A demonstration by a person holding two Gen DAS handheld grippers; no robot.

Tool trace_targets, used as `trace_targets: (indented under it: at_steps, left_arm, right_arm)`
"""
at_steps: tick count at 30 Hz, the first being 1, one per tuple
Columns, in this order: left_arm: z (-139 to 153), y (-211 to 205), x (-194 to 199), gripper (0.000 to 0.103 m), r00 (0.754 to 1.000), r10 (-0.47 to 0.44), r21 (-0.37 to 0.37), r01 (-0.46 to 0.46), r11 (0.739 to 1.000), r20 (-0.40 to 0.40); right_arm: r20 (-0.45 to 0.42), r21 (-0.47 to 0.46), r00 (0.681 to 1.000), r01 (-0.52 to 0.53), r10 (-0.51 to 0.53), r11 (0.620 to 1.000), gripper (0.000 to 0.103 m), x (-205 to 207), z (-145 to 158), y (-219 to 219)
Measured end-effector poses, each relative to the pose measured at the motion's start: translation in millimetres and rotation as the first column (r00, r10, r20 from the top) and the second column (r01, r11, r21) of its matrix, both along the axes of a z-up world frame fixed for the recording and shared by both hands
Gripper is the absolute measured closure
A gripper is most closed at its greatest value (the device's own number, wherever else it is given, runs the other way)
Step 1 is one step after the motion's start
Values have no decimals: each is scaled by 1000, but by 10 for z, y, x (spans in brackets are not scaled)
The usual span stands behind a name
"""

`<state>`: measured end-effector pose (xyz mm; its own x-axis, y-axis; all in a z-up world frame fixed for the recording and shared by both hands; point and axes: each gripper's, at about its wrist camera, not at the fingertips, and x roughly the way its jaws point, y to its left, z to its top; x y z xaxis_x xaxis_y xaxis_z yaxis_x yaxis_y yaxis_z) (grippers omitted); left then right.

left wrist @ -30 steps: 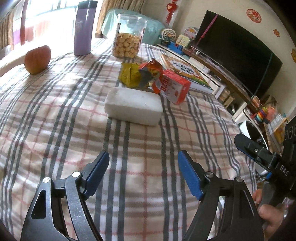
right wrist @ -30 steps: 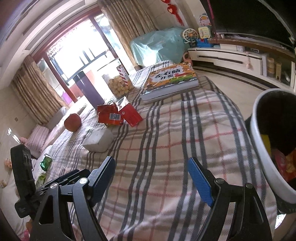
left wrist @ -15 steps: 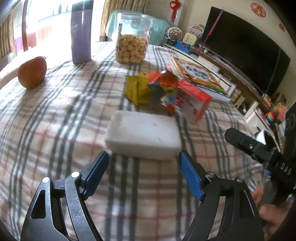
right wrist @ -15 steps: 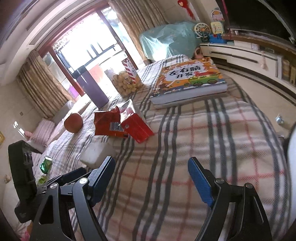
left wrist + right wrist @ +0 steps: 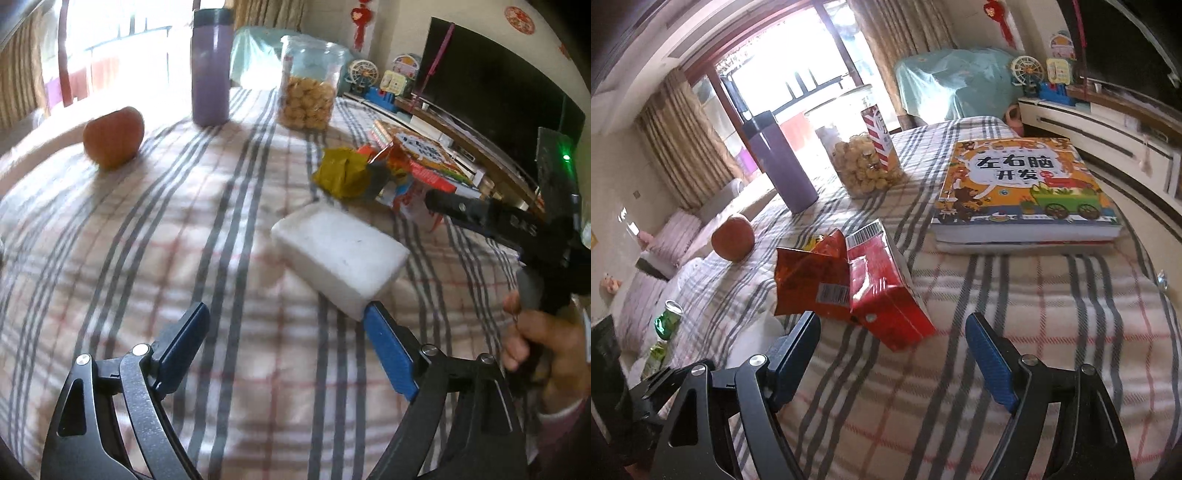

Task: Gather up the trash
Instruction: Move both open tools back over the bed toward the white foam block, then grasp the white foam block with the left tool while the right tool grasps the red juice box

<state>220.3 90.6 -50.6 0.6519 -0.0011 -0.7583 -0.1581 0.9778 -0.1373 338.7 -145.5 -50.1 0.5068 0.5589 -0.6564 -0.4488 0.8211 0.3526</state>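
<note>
A white foam block (image 5: 341,254) lies on the plaid tablecloth (image 5: 184,236), its near corner touching the right fingertip of my open, empty left gripper (image 5: 284,325). Behind it lie a crumpled yellow wrapper (image 5: 341,177), an orange-red snack bag (image 5: 809,280) and a red carton (image 5: 886,291). My right gripper (image 5: 892,332) is open and empty, just short of the red carton and snack bag. The right gripper's body also shows in the left wrist view (image 5: 517,229), held by a hand.
An apple (image 5: 112,136), a purple flask (image 5: 210,66) and a cookie jar (image 5: 308,85) stand at the far side. A thick children's book (image 5: 1023,192) lies at the right. A green can (image 5: 666,319) sits at the left edge. A TV (image 5: 498,96) stands beyond.
Both grippers have moved forward over the table. The foam block now meets my left gripper's right fingertip. The carton and snack bag are closer to my right gripper; the bin has left its view.
</note>
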Motion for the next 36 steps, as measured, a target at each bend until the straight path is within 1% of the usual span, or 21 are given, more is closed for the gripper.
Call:
trace_targets:
  at_steps: [2,4,6,7,9,11,13,16,18,21,24,25,27,28,29,31,32,33,35,36]
  left_arm:
    - [-15,-1,-23,15,1000,1,-27,-1,1000,-7]
    - [-6,-50,-10,15,1000,4,-47,-4,999,-5]
    - [10,-133,22,15,1000,-4,-65,4,998,2]
    - [23,-192,52,15,1000,-9,-67,9,998,5]
    - [47,-304,113,15,1000,-12,-55,13,998,12]
    - [48,-399,207,15,1000,-2,-31,2,1000,13]
    - [15,-472,323,15,999,32,10,-32,999,-4]
    - [-40,-499,451,15,997,78,56,-77,995,-24]
    - [-70,-487,478,17,996,85,71,-83,994,-28]
    - [-78,-451,436,39,998,57,54,-56,997,-13]
    - [-35,-435,340,41,1000,8,40,-9,999,4]
    - [-3,-425,276,42,999,-31,13,30,999,14]
    - [44,-431,182,42,996,-89,-17,90,996,25]
    - [63,-435,116,41,991,-129,-25,129,991,25]
    - [70,-436,62,41,988,-151,-20,151,988,20]
    - [65,-415,0,40,987,-163,-8,163,987,8]
    - [52,-386,-23,39,987,-158,-6,158,987,0]
    - [35,-335,-44,38,991,-136,-11,136,991,-7]
    - [23,-278,-60,36,994,-105,-35,105,994,-13]
    - [15,-256,-60,36,996,-93,-44,92,995,-15]
  right_arm:
    - [1,-10,1000,-1,1,1000,22,47,-33,38]
    - [1,-16,1000,-4,4,1000,29,78,-51,58]
    - [-6,-30,1000,-11,11,999,57,106,-71,94]
    - [-13,-35,1000,-9,9,999,62,116,-76,92]
    - [-12,-34,1000,5,-5,999,65,97,-67,42]
    - [-7,-24,1000,18,-18,1000,65,71,-37,-19]
    - [-5,-19,999,36,-37,999,67,21,-8,-103]
    - [-2,-24,999,52,-52,998,67,-77,40,-234]
    - [3,-35,998,57,-57,998,67,-206,66,-342]
    - [-12,-36,997,70,-71,997,67,-365,58,-488]
    - [-26,-35,996,89,-90,995,67,-512,28,-602]
    - [-29,-35,995,92,-93,995,67,-543,21,-614]
    - [-39,-33,995,94,-95,995,67,-616,9,-644]
    - [-37,-34,995,91,-93,995,67,-637,15,-643]
    - [-35,-35,996,87,-88,996,64,-660,25,-631]
    - [-20,-41,997,80,-80,996,63,-680,49,-612]
    - [-12,-46,997,78,-79,996,60,-678,61,-595]
    - [-3,-52,997,75,-75,996,56,-654,77,-568]
    - [9,-70,997,75,-75,995,50,-612,80,-515]
    - [10,-80,997,73,-72,994,49,-584,70,-487]
